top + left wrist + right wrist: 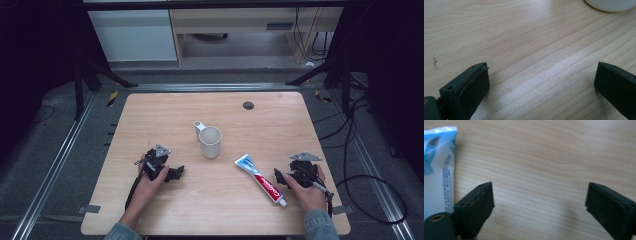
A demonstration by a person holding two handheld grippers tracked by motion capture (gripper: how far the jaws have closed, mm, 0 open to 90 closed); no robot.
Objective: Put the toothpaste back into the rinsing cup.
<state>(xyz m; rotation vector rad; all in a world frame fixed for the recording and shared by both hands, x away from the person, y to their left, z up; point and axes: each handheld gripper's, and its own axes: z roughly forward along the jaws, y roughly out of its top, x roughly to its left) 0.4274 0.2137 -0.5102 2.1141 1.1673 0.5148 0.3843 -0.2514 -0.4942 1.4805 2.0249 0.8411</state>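
I had both grippers resting low on the wooden table [150, 115], one at each near corner of my working area. The left gripper [176, 172] sat at the near left, held in my left hand [148, 187], and its own view showed its two black jaws spread wide over bare wood with nothing between them; the base of the white mug [610, 5] lay at the far right edge of that view. From above, the mug [210, 141] stood upright near the middle of the table, its handle turned toward the far left, well apart from both grippers. The right gripper [278, 176] sat at the near right in my right hand [307, 192], and its jaws were likewise spread, with only wood grain between them. The toothpaste tube [261, 180] lay flat just to the left of that gripper, running diagonally with its crimped end toward the mug and its white cap toward the near edge. In the right gripper view the tube [437, 167] lay just outside the left-hand jaw; I could not tell whether they touched.
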